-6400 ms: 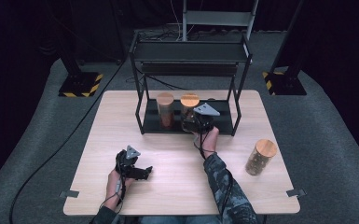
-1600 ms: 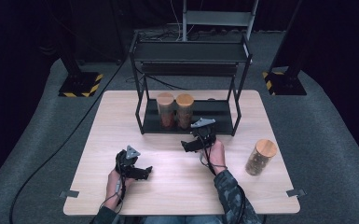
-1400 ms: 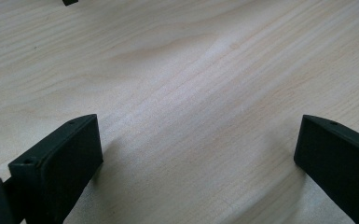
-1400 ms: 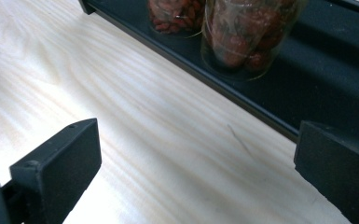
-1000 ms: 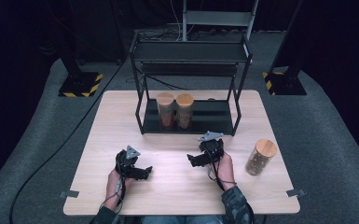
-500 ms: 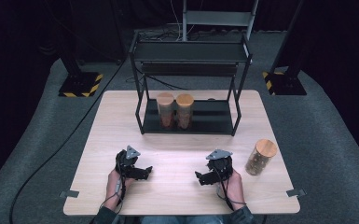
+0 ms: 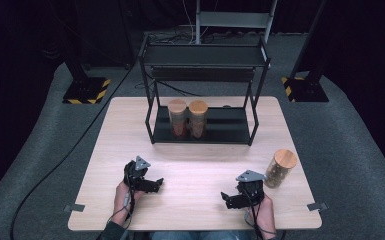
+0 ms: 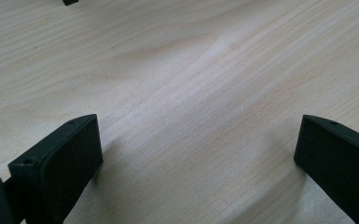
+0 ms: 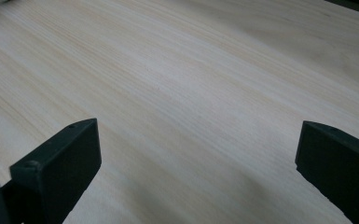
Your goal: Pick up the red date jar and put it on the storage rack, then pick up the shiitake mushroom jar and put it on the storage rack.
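We see the left gripper near the front left part of the wooden table, its jaws spread wide with nothing between them. The right gripper rests at the front right, its jaws also wide apart and empty. Just beside it stands 1 jar with a wooden lid. 2 similar jars stand touching on the lower shelf of the black rack.

Left tool and right tool, each held in one hand low over the desk, jaws spread wide, empty.
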Demonstrator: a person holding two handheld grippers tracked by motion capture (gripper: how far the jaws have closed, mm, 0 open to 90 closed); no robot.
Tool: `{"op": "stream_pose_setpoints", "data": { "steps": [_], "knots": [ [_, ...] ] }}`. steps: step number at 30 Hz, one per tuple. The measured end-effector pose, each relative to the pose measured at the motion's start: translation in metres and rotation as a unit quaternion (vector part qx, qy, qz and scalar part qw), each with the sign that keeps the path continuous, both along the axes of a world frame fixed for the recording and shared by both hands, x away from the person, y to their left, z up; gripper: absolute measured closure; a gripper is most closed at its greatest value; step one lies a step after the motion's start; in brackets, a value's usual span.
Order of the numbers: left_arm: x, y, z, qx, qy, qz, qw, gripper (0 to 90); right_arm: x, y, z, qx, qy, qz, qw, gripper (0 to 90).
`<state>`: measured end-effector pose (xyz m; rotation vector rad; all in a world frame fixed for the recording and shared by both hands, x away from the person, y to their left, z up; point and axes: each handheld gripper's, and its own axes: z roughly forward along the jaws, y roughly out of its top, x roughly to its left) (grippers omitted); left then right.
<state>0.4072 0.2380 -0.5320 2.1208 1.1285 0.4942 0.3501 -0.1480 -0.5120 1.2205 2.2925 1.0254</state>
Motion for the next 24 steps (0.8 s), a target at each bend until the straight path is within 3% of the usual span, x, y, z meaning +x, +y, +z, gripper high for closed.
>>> {"op": "stream_pose_setpoints", "data": {
  "steps": [10, 24],
  "knots": [
    [0.0, 0.0, 0.0, 0.0, 0.0, 0.0, 1.0, 0.2, -0.017, -0.025, 0.002, 0.001, -0.001, -0.032, 0.9995, 0.0],
    [0.0, 0.0, 0.0, 0.0, 0.0, 0.0, 1.0, 0.2, -0.034, -0.058, 0.0, -0.023, 0.007, -0.074, 0.997, 0.0]
  ]
}}
